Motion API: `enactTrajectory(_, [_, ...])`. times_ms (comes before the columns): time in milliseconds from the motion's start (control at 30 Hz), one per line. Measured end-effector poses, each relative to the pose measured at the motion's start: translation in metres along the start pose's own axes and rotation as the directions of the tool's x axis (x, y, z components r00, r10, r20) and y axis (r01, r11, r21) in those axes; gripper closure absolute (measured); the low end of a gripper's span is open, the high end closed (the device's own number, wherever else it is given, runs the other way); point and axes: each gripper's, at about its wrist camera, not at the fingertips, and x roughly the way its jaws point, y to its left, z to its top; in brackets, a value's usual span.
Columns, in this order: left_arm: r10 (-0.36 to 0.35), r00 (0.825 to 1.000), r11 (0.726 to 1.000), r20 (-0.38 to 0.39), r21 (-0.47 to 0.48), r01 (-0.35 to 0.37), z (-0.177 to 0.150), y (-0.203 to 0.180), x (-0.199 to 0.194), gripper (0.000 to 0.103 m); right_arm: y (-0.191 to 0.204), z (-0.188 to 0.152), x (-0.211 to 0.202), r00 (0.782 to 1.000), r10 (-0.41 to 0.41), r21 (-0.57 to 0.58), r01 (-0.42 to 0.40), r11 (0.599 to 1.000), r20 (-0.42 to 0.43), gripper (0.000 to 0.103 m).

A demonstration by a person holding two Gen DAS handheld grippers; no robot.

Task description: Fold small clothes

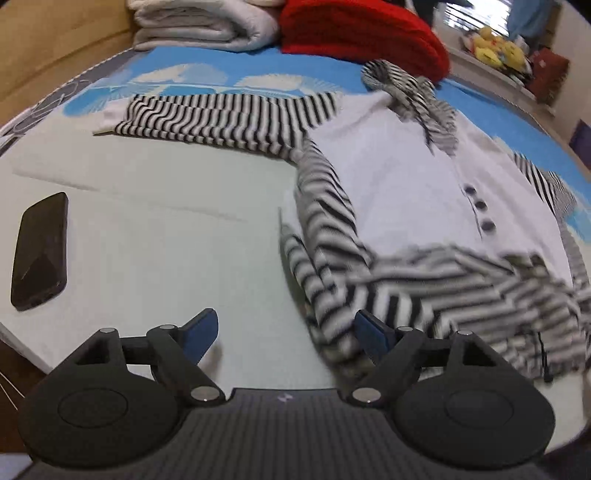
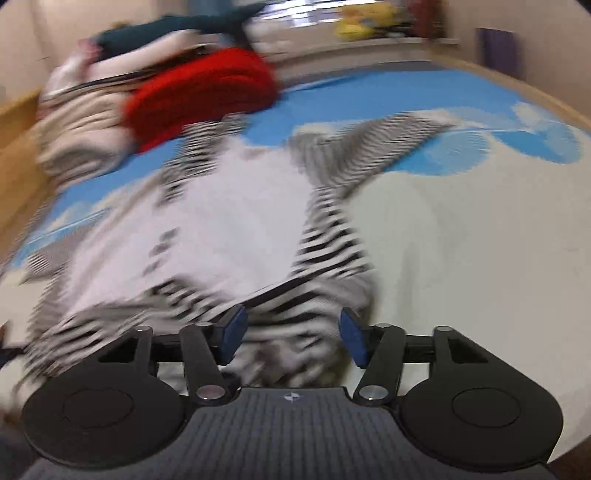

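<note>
A small white top [image 1: 399, 177] with black-and-white striped sleeves, collar and hem lies spread on the bed, three dark buttons [image 1: 480, 205] down its front. One striped sleeve [image 1: 221, 118] stretches out to the left. My left gripper [image 1: 286, 334] is open at the near left corner of the striped hem [image 1: 332, 295], whose edge lies by the right finger, untouched by the pads. In the blurred right wrist view the same top [image 2: 229, 229] lies ahead. My right gripper [image 2: 291, 336] stands open over the striped hem [image 2: 295, 310], its pads not pressing the cloth.
A black phone [image 1: 40, 251] lies on the pale sheet at the left. A red knit item [image 1: 362, 33] and a folded white blanket [image 1: 203, 22] sit at the far end of the bed. Yellow plush toys [image 1: 495, 48] rest on a ledge beyond. The bed's near edge runs just below the grippers.
</note>
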Motion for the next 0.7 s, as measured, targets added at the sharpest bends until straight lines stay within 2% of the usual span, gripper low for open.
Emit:
enactTrajectory(33, [-0.017, 1.000, 1.000, -0.015, 0.016, 0.017, -0.007, -0.004, 0.000, 0.018, 0.006, -0.005, -0.003, 0.996, 0.080, -0.032, -0.081, 0.996, -0.031, 0.082])
enactTrajectory(100, [-0.051, 0.998, 0.997, -0.031, 0.055, 0.052, -0.018, -0.015, -0.001, 0.018, 0.022, -0.015, -0.002, 0.972, 0.205, -0.092, -0.216, 0.972, -0.118, 0.085])
enactTrajectory(133, [-0.063, 0.997, 0.994, -0.032, 0.090, 0.066, -0.023, -0.023, -0.001, 0.018, 0.031, -0.020, 0.001, 0.959, 0.235, -0.130, -0.257, 0.958, -0.161, 0.085])
enactTrajectory(200, [-0.048, 0.998, 0.986, -0.043, 0.160, 0.054, -0.030, -0.039, 0.004, 0.018, 0.052, -0.033, 0.016, 0.943, 0.226, -0.209, -0.279, 0.937, -0.244, 0.085])
enactTrajectory(300, [-0.040, 0.994, 0.975, -0.097, 0.212, 0.060, -0.034, -0.060, 0.017, 0.018, 0.078, -0.043, 0.051, 0.935, 0.125, -0.268, -0.221, 0.938, -0.332, 0.085])
enactTrajectory(367, [-0.073, 0.995, 0.973, -0.066, 0.213, 0.086, -0.030, -0.068, 0.014, 0.018, 0.089, -0.040, 0.066, 0.943, 0.076, -0.292, -0.176, 0.940, -0.324, 0.085])
enactTrajectory(400, [-0.079, 0.996, 0.974, -0.052, 0.208, 0.088, -0.027, -0.069, 0.015, 0.018, 0.093, -0.034, 0.069, 0.953, 0.068, -0.294, -0.158, 0.943, -0.294, 0.085])
enactTrajectory(500, [-0.056, 0.998, 0.985, -0.026, 0.161, 0.059, -0.015, -0.069, 0.024, 0.018, 0.091, -0.008, 0.065, 0.970, 0.144, -0.178, -0.179, 0.968, -0.194, 0.085])
enactTrajectory(567, [-0.044, 0.999, 0.994, -0.026, 0.102, 0.047, -0.004, -0.065, 0.035, 0.017, 0.086, 0.006, 0.067, 0.981, 0.143, -0.126, -0.160, 0.979, -0.131, 0.085])
enactTrajectory(633, [-0.052, 0.999, 0.998, -0.014, 0.041, 0.053, 0.005, -0.063, 0.037, 0.017, 0.083, 0.013, 0.079, 0.988, 0.084, -0.120, -0.100, 0.988, -0.126, 0.085])
enactTrajectory(700, [-0.064, 0.998, 0.998, -0.007, 0.000, 0.064, 0.013, -0.061, 0.040, 0.017, 0.079, 0.016, 0.090, 0.987, 0.064, -0.093, -0.078, 0.993, -0.148, 0.085])
